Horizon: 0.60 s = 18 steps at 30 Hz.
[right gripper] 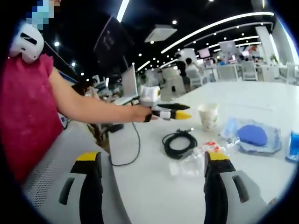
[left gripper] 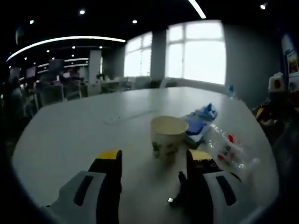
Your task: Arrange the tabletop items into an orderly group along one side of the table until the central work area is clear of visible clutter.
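Note:
In the left gripper view, my left gripper (left gripper: 155, 156) stands open just above the white table (left gripper: 70, 130), its jaws on either side of a paper cup (left gripper: 168, 135) that stands a little ahead of them. Right of the cup lie a blue packet (left gripper: 198, 121) and a clear plastic bottle (left gripper: 229, 151) with a red label. In the right gripper view, my right gripper (right gripper: 153, 158) is open and holds nothing. Ahead of it lie a coiled black cable (right gripper: 179, 142), the clear bottle (right gripper: 201, 156), the cup (right gripper: 208, 115) and the blue packet (right gripper: 252, 135). A hand holds the left gripper (right gripper: 184, 112) near the cup.
A person in a red top (right gripper: 23, 116) stands at the left of the right gripper view, beside a grey mesh chair (right gripper: 46, 172). A laptop (right gripper: 128, 84) sits at the table's far edge, a thin cable trailing from it. Another blue item (right gripper: 293, 144) lies at the right.

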Tool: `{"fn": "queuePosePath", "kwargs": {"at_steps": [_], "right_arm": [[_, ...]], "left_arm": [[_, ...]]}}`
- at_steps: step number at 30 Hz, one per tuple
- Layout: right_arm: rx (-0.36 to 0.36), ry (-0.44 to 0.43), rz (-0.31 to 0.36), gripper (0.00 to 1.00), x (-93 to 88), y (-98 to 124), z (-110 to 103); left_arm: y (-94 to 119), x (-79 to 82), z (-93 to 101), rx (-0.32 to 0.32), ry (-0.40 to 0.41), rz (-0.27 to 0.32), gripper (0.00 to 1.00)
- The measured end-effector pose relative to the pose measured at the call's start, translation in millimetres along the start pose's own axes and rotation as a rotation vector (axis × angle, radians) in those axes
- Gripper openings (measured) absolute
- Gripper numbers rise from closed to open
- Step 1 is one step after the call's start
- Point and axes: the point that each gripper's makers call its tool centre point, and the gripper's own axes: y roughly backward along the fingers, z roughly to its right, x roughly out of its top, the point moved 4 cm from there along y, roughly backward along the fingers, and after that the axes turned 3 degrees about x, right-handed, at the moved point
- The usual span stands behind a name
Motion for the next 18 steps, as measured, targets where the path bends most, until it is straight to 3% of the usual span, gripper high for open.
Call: {"fn": "queuePosePath", "kwargs": {"at_steps": [18], "right_arm": [[0.030, 0.068, 0.012, 0.88, 25.4, -8.6, -1.5]], "left_arm": [[50.4, 8.7, 18.3, 0.027, -0.012, 0.006, 0.54]]}}
